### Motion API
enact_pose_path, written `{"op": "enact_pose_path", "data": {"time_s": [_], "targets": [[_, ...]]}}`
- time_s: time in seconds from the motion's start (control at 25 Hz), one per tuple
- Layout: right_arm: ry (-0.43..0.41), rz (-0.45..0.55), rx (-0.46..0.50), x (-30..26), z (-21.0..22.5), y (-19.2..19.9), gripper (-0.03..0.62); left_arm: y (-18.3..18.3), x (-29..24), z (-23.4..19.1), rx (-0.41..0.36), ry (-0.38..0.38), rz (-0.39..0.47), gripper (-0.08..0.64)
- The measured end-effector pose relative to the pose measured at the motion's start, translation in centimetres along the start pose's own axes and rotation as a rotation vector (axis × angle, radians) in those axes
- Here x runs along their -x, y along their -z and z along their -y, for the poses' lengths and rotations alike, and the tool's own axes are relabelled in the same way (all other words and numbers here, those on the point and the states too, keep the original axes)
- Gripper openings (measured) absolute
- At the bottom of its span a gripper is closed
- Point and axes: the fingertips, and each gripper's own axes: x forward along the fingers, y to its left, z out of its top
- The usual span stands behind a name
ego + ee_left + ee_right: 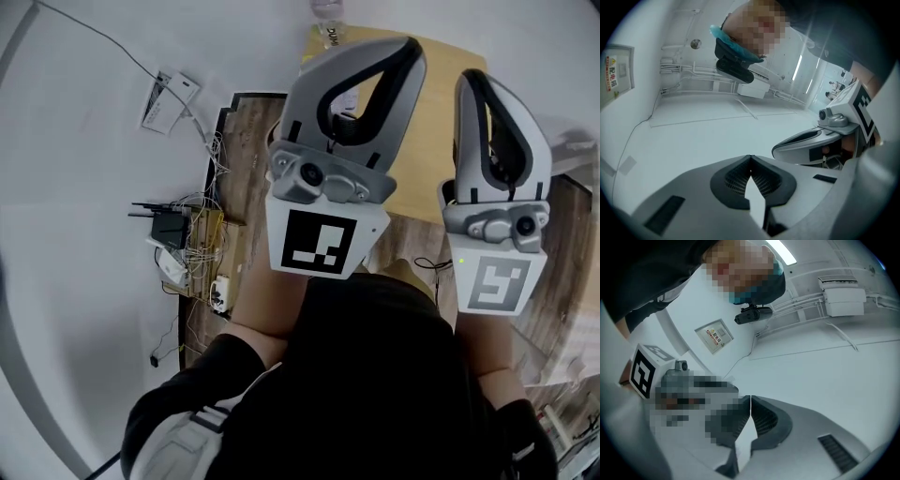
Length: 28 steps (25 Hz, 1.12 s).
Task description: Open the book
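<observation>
No book shows in any view. In the head view both grippers are held up close to the camera, over the person's dark clothing. My left gripper [411,52] is shut, and its marker cube faces the camera. My right gripper [469,81] stands beside it, also shut. In the left gripper view the jaws [750,157] meet with nothing between them and point up at a pale wall and ceiling; the right gripper [820,140] shows at the right. In the right gripper view the jaws [750,397] are likewise closed and empty.
A light wooden table [441,112] lies beyond the grippers, with a small labelled item [330,34] at its far edge. On the floor at left are a black router [169,228], tangled cables and a white power strip [169,98]. The person's head-mounted camera [735,63] shows above.
</observation>
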Motion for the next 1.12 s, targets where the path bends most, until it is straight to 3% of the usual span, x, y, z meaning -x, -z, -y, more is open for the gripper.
{"op": "enact_pose_path", "data": {"time_s": [0.48,0.72,1.12], "targets": [[-0.002,0.027,-0.003,-3.9,-0.2,2.1,0.031,3.8,-1.7,-2.9,0.017,0.036,0.019,0.009],[0.001,0.016,-0.001,-4.9,-0.2,5.1,0.031,6.5,-2.3,-3.2,0.028,0.042,0.015,0.009],[-0.009,-0.014,0.000,-7.9,-1.8,5.0,0.031,7.7,-1.5,-6.1,0.048,0.036,-0.010,0.009]]}}
